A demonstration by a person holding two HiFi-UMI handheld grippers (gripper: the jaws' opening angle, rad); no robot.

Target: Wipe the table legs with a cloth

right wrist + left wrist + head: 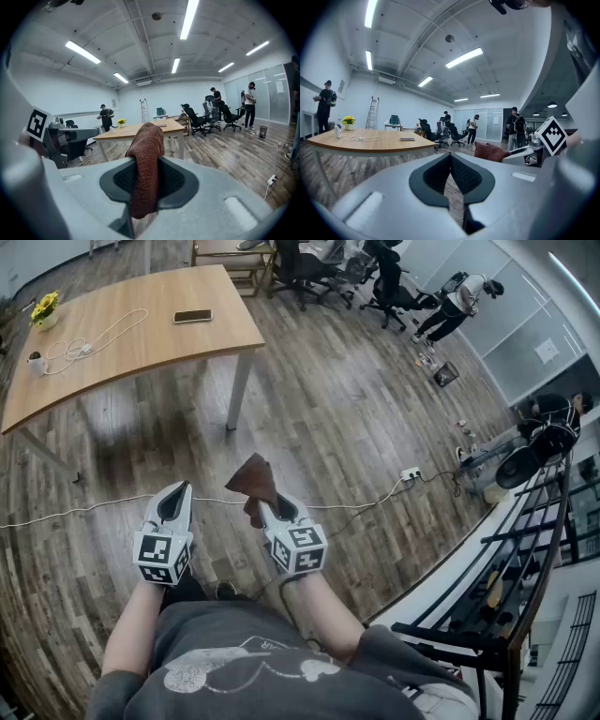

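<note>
A wooden table (141, 334) stands far ahead at upper left, with a white leg (238, 390) under its near right corner. The same table (140, 129) shows past the cloth in the right gripper view, and the table (370, 139) sits at left in the left gripper view. My right gripper (274, 505) is shut on a brown cloth (251, 482), which sticks up and forward between its jaws; the cloth (145, 164) drapes over them. My left gripper (175, 504) is shut with nothing in it, held beside the right one, well short of the table.
On the table lie a phone (192, 316), a white cable (94, 341), a cup (37, 362) and yellow flowers (43, 307). A white cord (84, 509) crosses the wood floor to a power strip (410, 473). Office chairs (309, 268) and a person (459, 301) are at the back; a black railing (525, 549) at right.
</note>
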